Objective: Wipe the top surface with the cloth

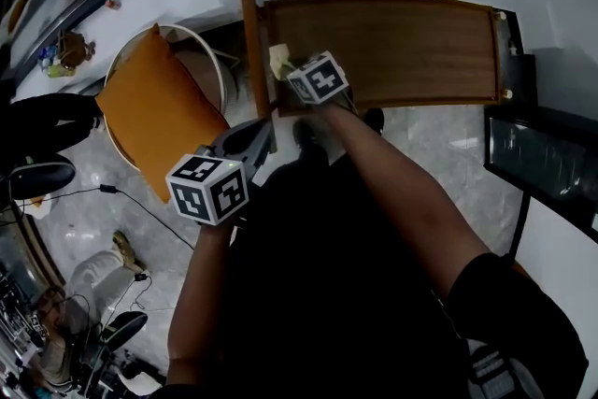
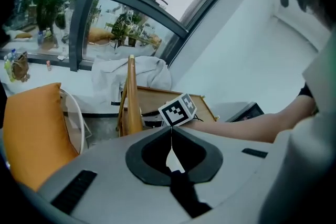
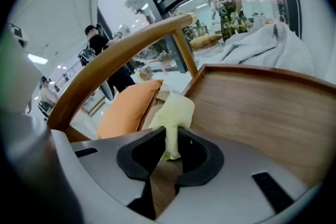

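The right gripper (image 3: 169, 139) has its jaws clamped on a pale yellow cloth (image 3: 174, 112), at the left end of the wooden desk (image 3: 262, 118). The left gripper (image 2: 171, 131) has its jaws pressed together on nothing, off the desk and near an orange cushion (image 2: 31, 134).

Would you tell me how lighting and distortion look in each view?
Head view: dark corners, glare on the floor. Left gripper view: fisheye bends the window frame, bright daylight. Right gripper view: the wooden rail bows, the cloth is sharp.
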`<state>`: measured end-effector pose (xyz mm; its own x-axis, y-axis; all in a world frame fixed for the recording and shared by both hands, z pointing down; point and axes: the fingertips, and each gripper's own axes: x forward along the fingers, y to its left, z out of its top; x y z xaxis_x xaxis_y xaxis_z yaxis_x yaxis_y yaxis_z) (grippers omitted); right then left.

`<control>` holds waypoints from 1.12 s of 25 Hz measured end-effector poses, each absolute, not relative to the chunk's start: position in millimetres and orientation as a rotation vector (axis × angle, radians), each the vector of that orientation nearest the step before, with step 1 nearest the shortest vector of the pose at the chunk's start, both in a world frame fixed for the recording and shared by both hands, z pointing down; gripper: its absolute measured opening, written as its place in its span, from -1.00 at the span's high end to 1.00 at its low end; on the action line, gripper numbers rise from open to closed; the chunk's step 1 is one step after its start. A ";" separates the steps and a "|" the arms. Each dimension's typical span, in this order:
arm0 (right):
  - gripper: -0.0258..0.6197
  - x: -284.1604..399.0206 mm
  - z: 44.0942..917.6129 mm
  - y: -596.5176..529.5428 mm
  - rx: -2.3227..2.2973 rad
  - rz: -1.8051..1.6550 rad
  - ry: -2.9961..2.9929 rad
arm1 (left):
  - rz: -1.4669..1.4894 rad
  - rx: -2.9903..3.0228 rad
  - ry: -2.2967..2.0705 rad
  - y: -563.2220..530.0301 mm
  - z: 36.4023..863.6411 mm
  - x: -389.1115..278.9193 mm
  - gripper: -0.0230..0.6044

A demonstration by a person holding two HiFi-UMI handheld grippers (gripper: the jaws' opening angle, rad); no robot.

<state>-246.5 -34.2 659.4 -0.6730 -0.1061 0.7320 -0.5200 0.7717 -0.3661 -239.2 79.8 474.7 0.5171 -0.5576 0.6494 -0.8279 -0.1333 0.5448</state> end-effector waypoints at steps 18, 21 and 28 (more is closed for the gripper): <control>0.68 -140.3 667.7 -62.5 0.487 0.628 -2.178 | 0.354 1.871 -1.100 46.2 465.2 -156.3 0.88; 0.68 -103.6 665.5 -74.9 0.530 0.638 -2.168 | 0.371 1.885 -1.065 37.5 467.0 -125.6 0.88; 0.68 -21.7 667.0 -94.5 0.600 0.695 -2.138 | 0.386 1.928 -0.993 9.2 467.7 -57.1 0.88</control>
